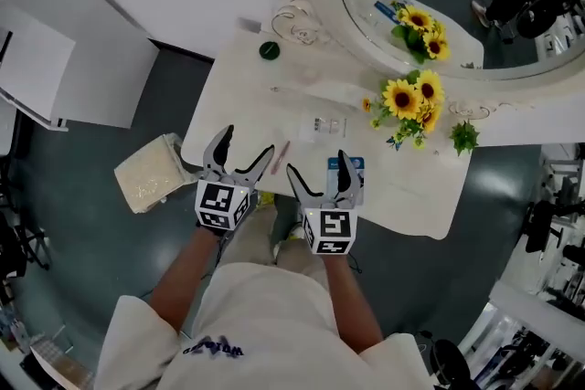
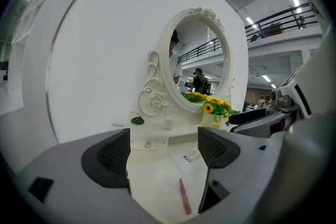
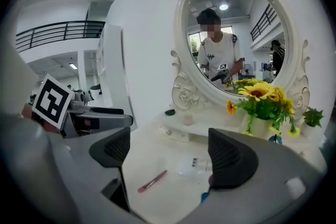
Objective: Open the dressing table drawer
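The white dressing table [image 1: 416,196] has a low shelf under its oval mirror [image 1: 430,23]. A small drawer [image 2: 149,142] with a round knob sits shut in that shelf's front; in the right gripper view the drawer [image 3: 176,134] is at the middle. Both grippers hover over the table's near edge, well short of the drawer. My left gripper [image 1: 248,142] is open and empty, and its jaws frame the drawer in the left gripper [image 2: 164,152] view. My right gripper [image 1: 318,164] is open and empty too, as the right gripper [image 3: 169,153] view confirms.
A pink stick [image 1: 281,152] and a clear packet [image 1: 327,125] lie on the tabletop ahead of the grippers. A blue item [image 1: 356,179] lies beside the right gripper. Sunflowers [image 1: 407,98] stand at the right, a green round thing [image 1: 269,50] on the shelf's left. A beige stool [image 1: 151,173] stands left of the table.
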`<state>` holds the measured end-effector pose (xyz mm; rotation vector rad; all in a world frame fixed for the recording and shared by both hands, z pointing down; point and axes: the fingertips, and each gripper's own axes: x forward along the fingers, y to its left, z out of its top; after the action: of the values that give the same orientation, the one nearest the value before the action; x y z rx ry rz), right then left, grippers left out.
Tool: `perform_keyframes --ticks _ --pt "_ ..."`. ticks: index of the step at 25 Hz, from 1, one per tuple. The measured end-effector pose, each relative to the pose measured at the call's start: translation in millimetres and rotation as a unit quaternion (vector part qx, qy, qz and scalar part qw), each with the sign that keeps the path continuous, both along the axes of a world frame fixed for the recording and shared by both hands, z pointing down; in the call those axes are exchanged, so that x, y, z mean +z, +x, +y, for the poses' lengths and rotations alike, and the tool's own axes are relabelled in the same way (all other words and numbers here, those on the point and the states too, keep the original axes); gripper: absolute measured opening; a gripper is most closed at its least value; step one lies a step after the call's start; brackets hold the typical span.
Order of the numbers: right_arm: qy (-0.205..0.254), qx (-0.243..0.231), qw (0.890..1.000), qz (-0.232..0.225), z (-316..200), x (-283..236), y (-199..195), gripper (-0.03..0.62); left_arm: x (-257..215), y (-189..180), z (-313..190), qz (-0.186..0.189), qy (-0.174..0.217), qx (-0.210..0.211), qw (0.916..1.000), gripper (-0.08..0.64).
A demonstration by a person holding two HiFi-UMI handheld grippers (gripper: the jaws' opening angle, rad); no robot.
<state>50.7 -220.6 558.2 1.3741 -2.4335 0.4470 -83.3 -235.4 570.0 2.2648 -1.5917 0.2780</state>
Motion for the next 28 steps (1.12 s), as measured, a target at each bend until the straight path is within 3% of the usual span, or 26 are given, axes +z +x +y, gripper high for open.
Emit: perform_keyframes --ticks 7,12,16,21,28 --pt "-0.029 0.032 0.999 0.021 -22.0 44.2 11.9 0.451 44.1 4.7 -35.9 -0.005 -0.005 0.012 0.9999 0.405" --pt "-0.035 0.048 0.998 0.033 -42.0 60.7 18.0 0.408 79.1 16.4 -51.0 -0.006 -0.031 0.031 0.999 0.405" --pt "-0.041 0.042 0.997 0.043 -50.0 73.9 6.2 0.344 104.6 10.5 -66.4 0.005 -0.055 0.021 0.9983 0.389" --pt "-0.04 0.045 0.997 0.05 -56.1 85.1 1.2 0.266 130.8 6.8 -85.0 0.009 -0.066 0.002 0.9978 0.307" --pt "-0.042 0.05 0.996 0.066 -62.1 98.3 -8.9 0.17 154.0 7.6 -114.1 0.002 -0.077 -0.004 0.997 0.305"
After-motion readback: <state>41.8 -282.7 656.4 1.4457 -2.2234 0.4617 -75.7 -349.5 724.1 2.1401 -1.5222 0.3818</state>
